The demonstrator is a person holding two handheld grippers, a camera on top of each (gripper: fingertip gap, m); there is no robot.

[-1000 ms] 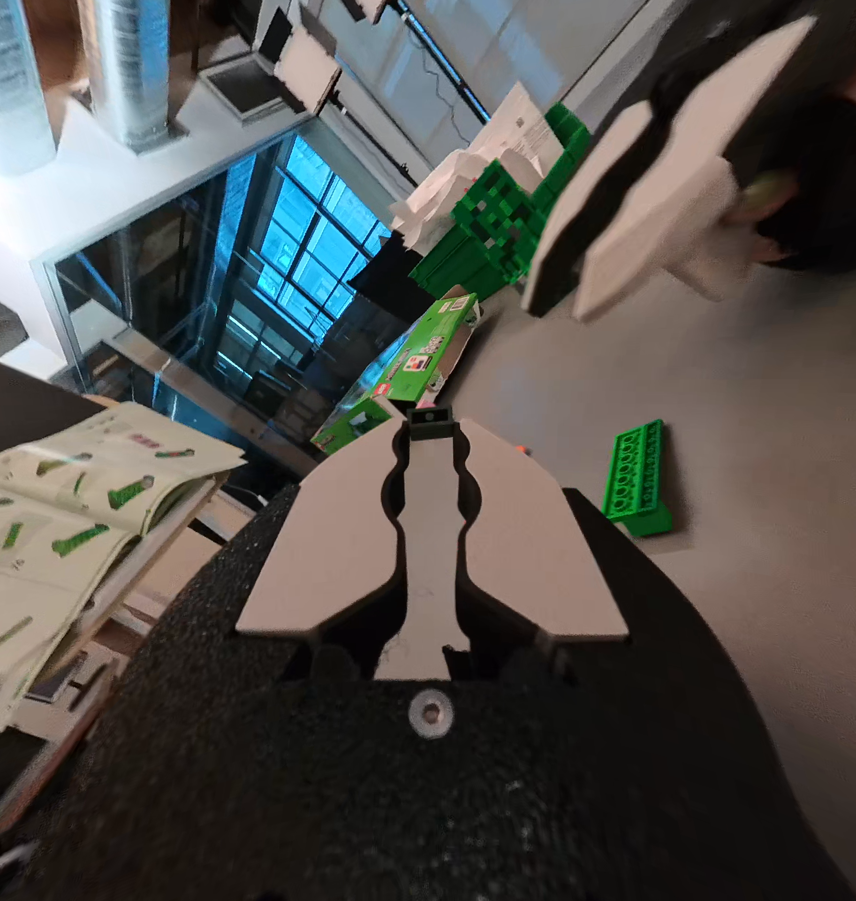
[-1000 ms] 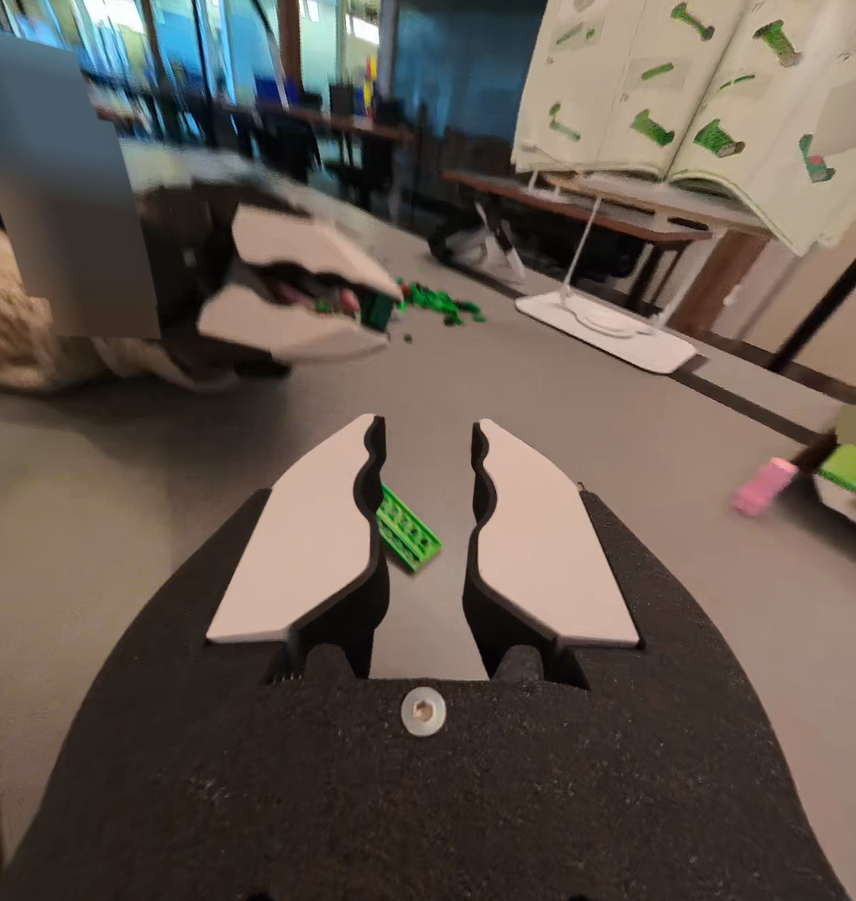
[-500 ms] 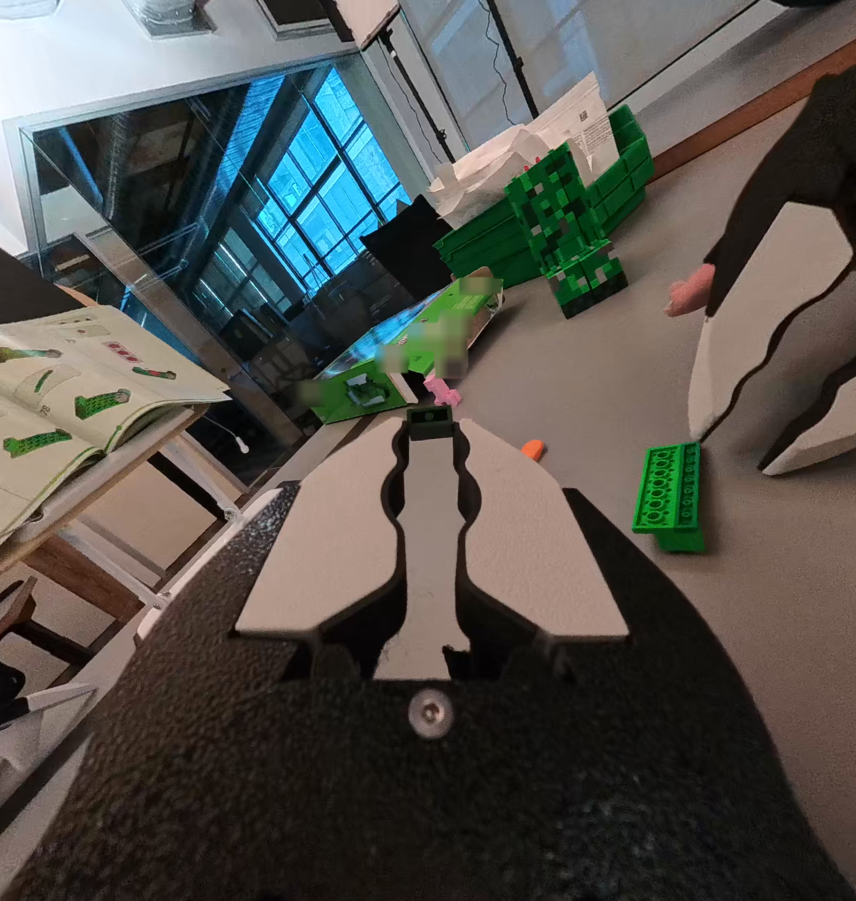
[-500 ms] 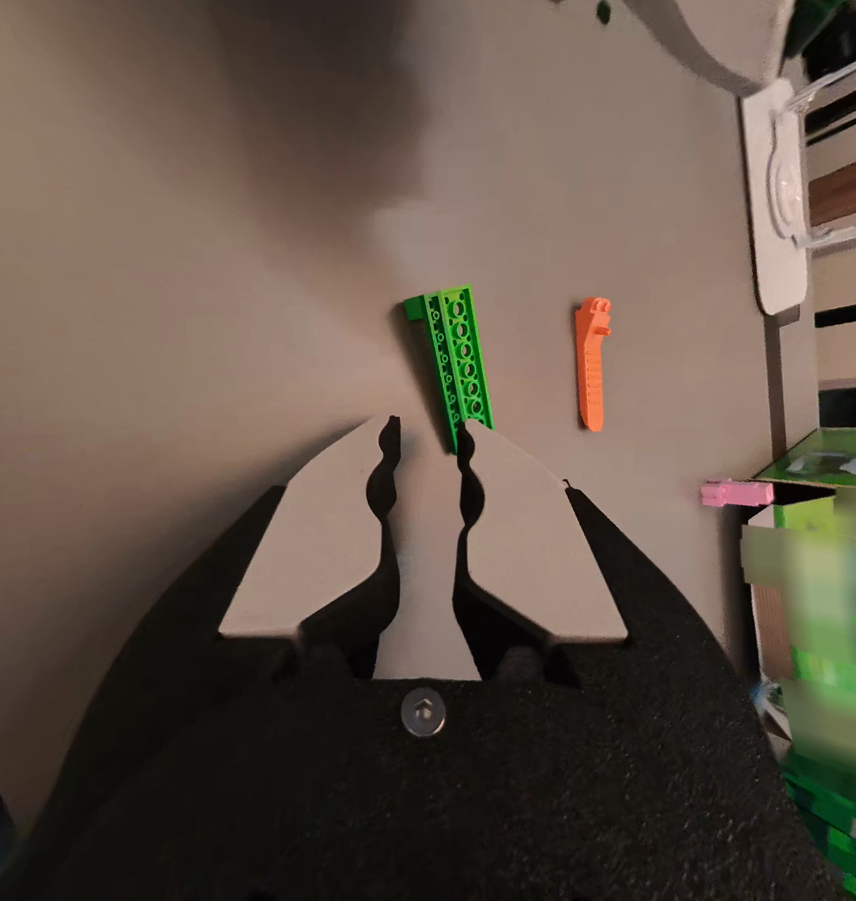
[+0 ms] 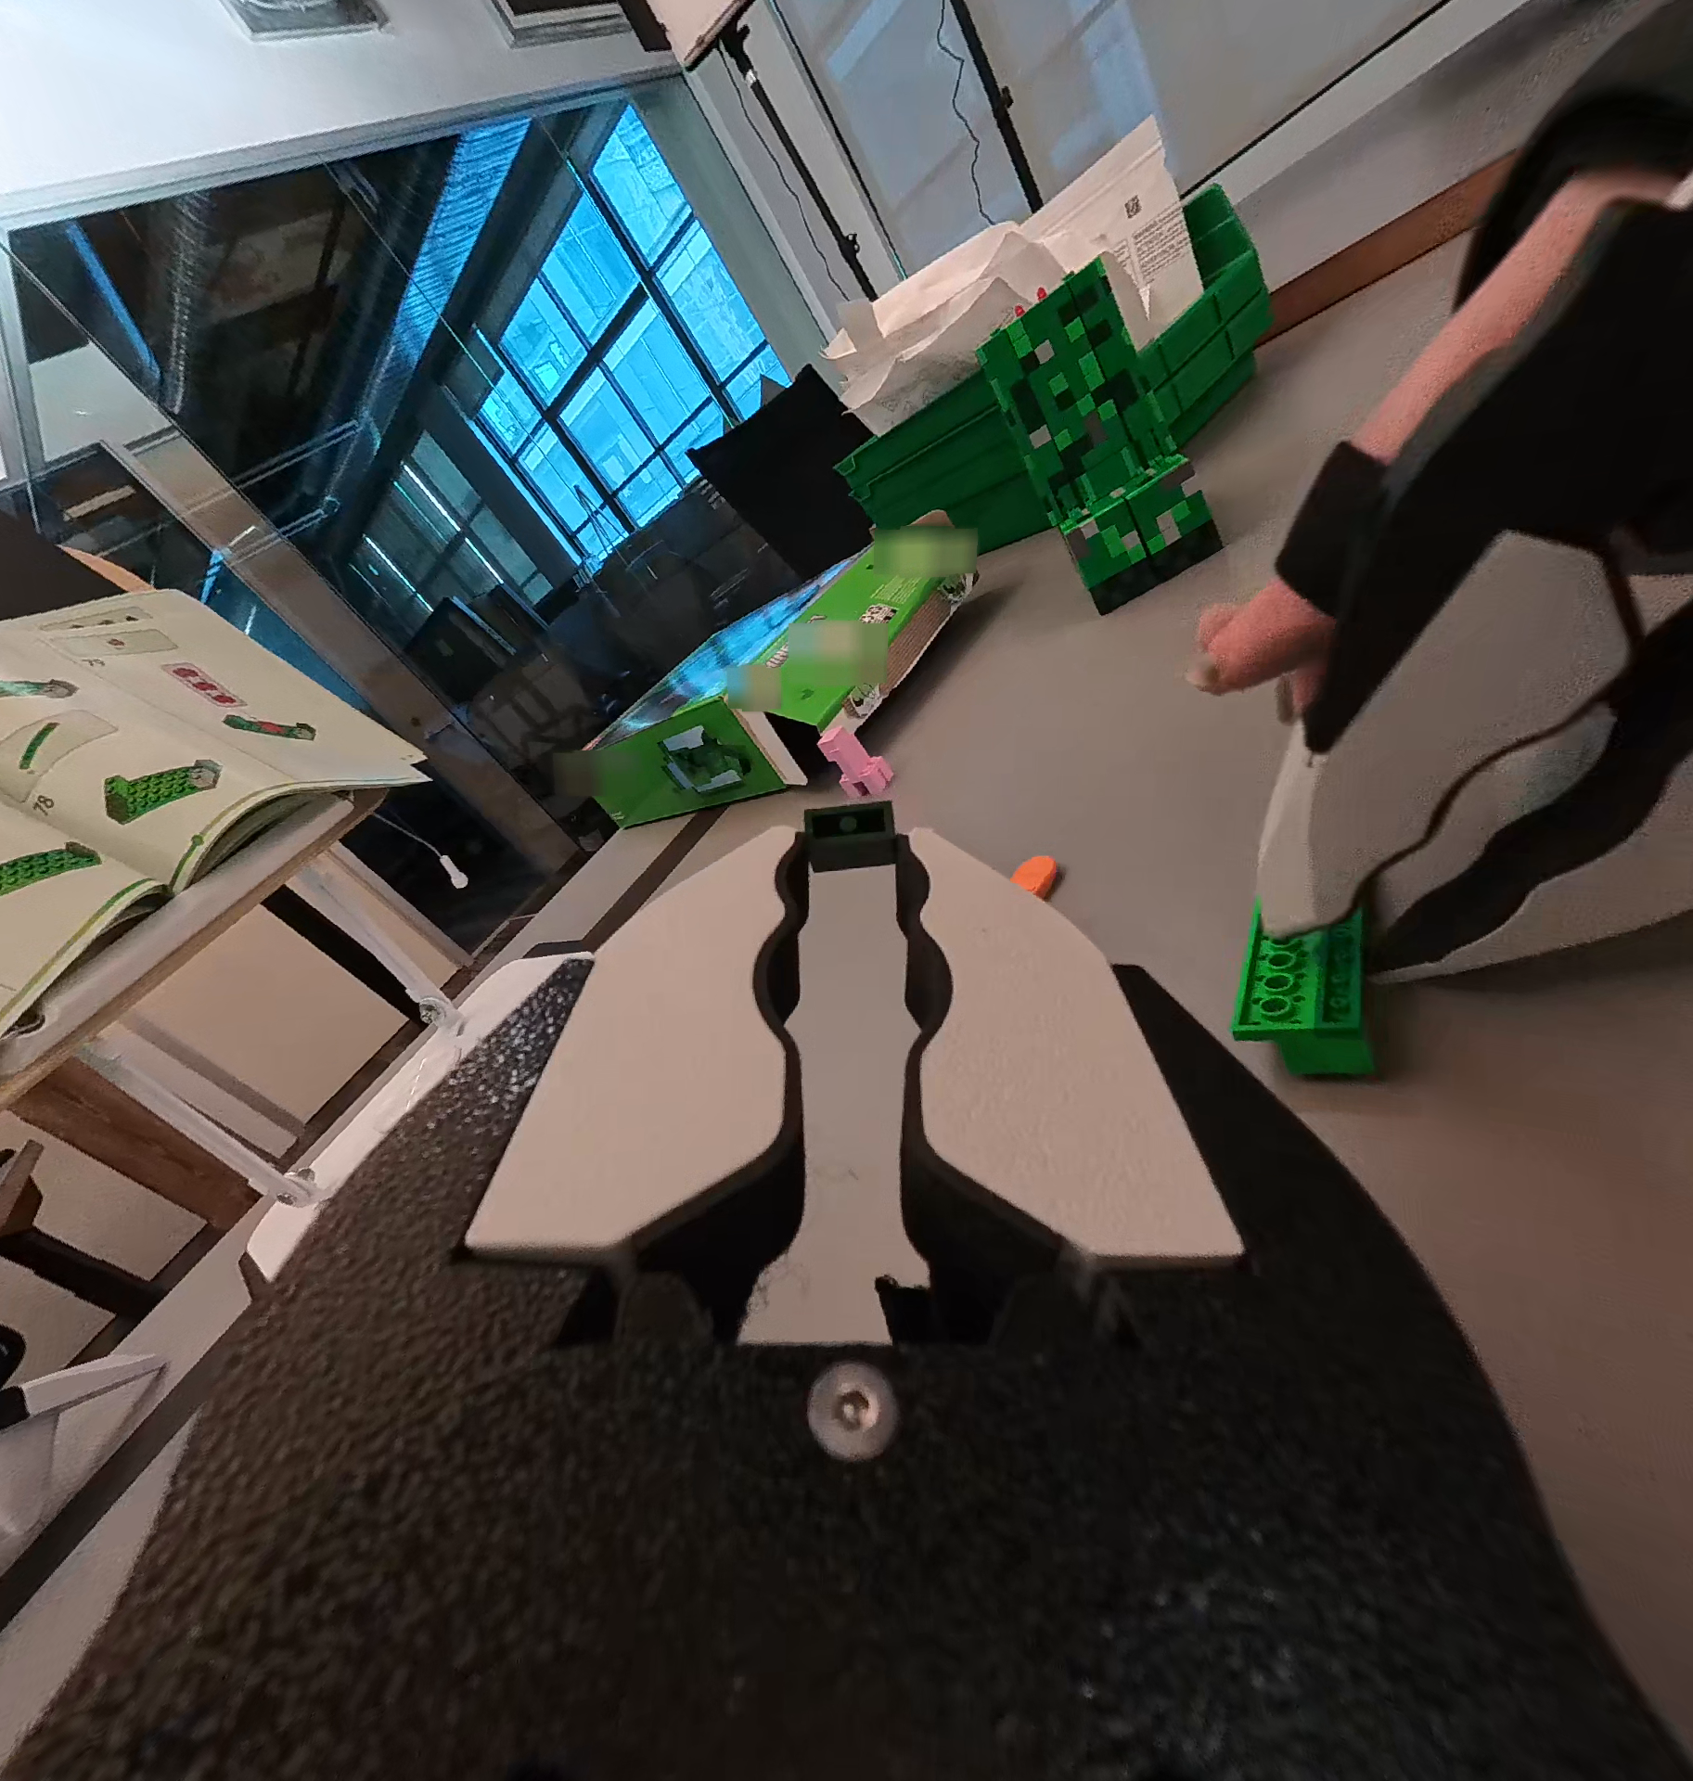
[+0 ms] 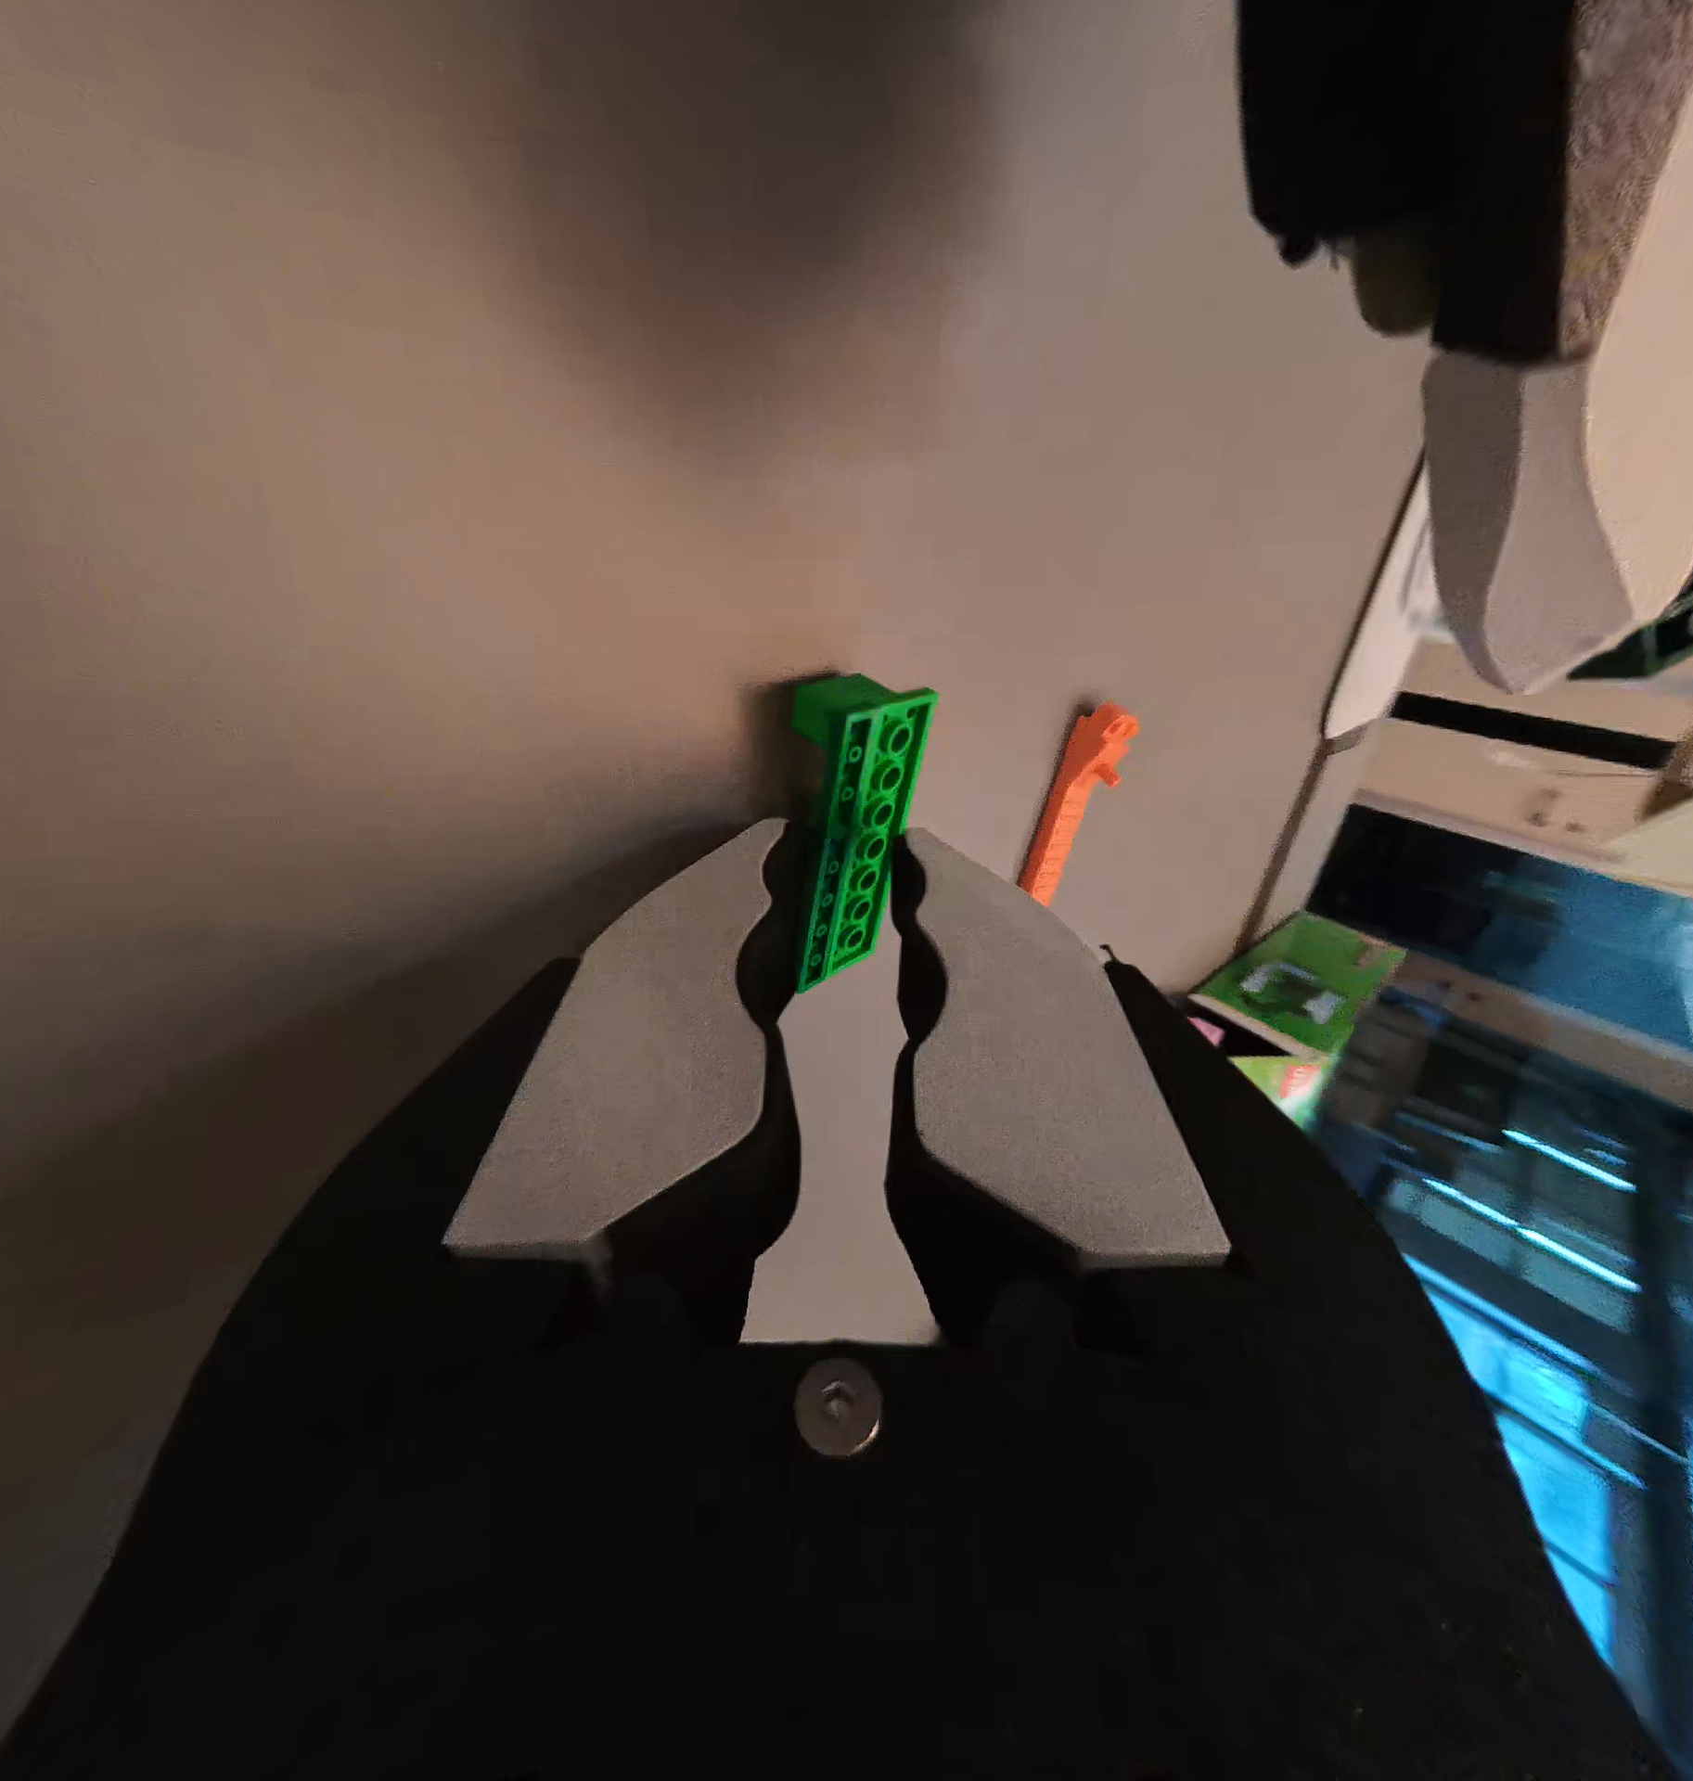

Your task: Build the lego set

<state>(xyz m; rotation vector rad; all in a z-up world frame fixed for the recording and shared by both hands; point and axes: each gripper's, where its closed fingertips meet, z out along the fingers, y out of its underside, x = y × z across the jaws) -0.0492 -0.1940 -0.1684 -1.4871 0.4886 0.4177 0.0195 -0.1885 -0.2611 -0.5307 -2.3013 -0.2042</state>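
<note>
Straddling long green studded assembly [image 6: 866, 848] on desk [image 6: 341, 675], right tool [image 6: 840, 840] narrow, not yet clamped; left tool [image 5: 850, 840] pinches dark green brick [image 5: 850, 837], unattached; creeper figure [image 5: 1093, 443] already built.

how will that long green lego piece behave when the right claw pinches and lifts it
The green piece looks like rigid plastic, so it probably won't bend. It is small, likely light. The right claw straddles one end, and a block sits under the far end, so it may tilt or pivot when lifted.

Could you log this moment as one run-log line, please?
left gripper: shut on dark green brick | right gripper: open, straddling green assembly | table
</note>
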